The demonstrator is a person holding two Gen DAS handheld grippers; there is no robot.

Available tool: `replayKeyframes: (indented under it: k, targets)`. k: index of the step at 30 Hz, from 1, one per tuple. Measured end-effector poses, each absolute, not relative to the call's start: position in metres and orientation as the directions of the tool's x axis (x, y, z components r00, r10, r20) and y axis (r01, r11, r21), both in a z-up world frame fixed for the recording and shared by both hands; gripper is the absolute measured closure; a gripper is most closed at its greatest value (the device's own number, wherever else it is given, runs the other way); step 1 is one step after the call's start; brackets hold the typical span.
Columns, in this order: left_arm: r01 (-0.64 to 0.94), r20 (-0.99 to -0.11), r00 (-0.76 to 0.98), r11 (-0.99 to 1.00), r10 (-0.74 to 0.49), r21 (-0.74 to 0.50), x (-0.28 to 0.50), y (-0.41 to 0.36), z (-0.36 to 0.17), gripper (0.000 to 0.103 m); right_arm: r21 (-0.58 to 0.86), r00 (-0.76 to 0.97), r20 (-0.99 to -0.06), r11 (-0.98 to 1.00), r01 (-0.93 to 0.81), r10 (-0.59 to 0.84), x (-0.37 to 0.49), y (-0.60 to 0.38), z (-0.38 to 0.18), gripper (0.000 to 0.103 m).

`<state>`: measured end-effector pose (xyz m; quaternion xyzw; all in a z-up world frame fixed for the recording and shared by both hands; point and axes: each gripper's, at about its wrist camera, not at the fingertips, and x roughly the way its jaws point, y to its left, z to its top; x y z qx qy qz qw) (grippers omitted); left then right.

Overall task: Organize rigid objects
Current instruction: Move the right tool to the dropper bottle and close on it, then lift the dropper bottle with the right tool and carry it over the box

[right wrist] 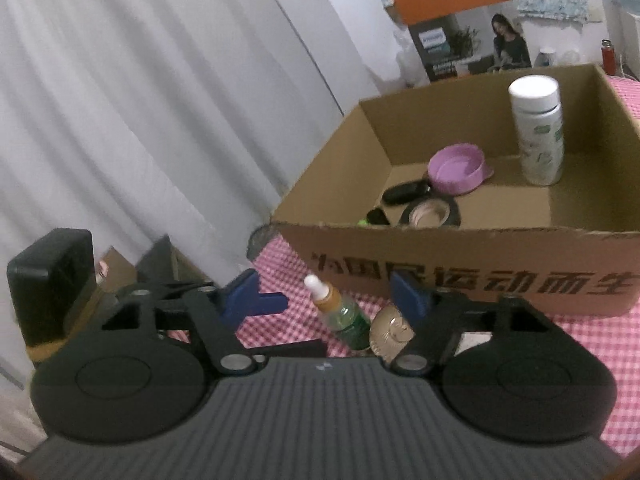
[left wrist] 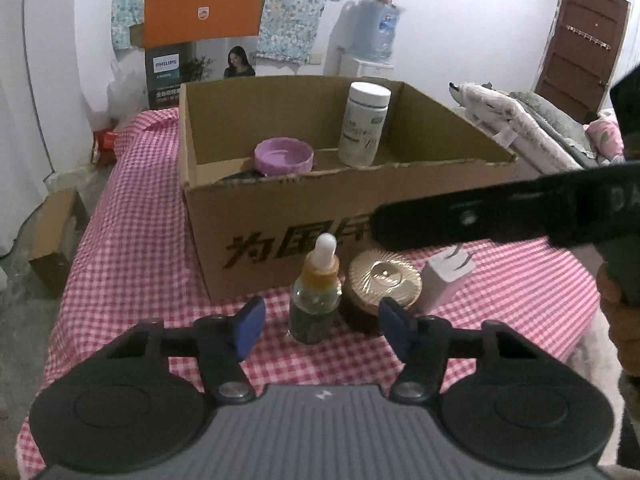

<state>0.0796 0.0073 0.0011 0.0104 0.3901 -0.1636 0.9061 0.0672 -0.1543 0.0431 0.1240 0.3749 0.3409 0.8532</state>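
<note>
A dropper bottle [left wrist: 316, 292] with a white bulb stands on the checked tablecloth, between the open fingers of my left gripper [left wrist: 322, 326]. A gold-lidded jar [left wrist: 382, 284] and a white charger plug [left wrist: 446, 278] stand right of it. Behind them is an open cardboard box [left wrist: 280, 224] holding a white pill bottle [left wrist: 364, 124] and a purple bowl [left wrist: 284, 158]. My right gripper [right wrist: 334, 300] is open and empty above the dropper bottle [right wrist: 340, 312] and the jar [right wrist: 392, 332]. The box [right wrist: 460, 256] also holds a tape roll [right wrist: 432, 212] and a black object [right wrist: 404, 193].
The right gripper's black body [left wrist: 520, 212] crosses the left wrist view above the jar and plug. A small cardboard box [left wrist: 56, 236] sits on the floor left of the table. A bed with pillows [left wrist: 532, 120] lies to the right. White curtains [right wrist: 140, 100] hang at left.
</note>
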Motion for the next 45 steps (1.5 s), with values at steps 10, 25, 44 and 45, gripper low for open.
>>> replayKeyframes:
  k: [10, 25, 44, 45]
  targets:
    - [0.334, -0.714, 0.643, 0.94, -0.277, -0.064, 0.093, 0.008, -0.02, 0.058, 0.331, 0.466, -0.645, 0.771, -0.544, 0.606, 0.074, -0.109, 0.027, 0.061]
    - [0.37, -0.725, 0.622, 0.927, -0.297, -0.062, 0.107, 0.001, -0.038, 0.066, 0.308, 0.425, -0.696, 0.775, -0.552, 0.579, 0.09, -0.096, 0.011, 0.072]
    - [0.374, -0.718, 0.64, 0.927, -0.276, -0.022, 0.095, -0.006, -0.036, 0.07, 0.283, 0.431, -0.694, 0.769, -0.573, 0.576, 0.083, -0.096, 0.015, 0.076]
    - [0.375, -0.716, 0.642, 0.927, -0.274, -0.018, 0.094, -0.006, -0.034, 0.07, 0.282, 0.432, -0.692, 0.768, -0.575, 0.578, 0.082, -0.096, 0.016, 0.076]
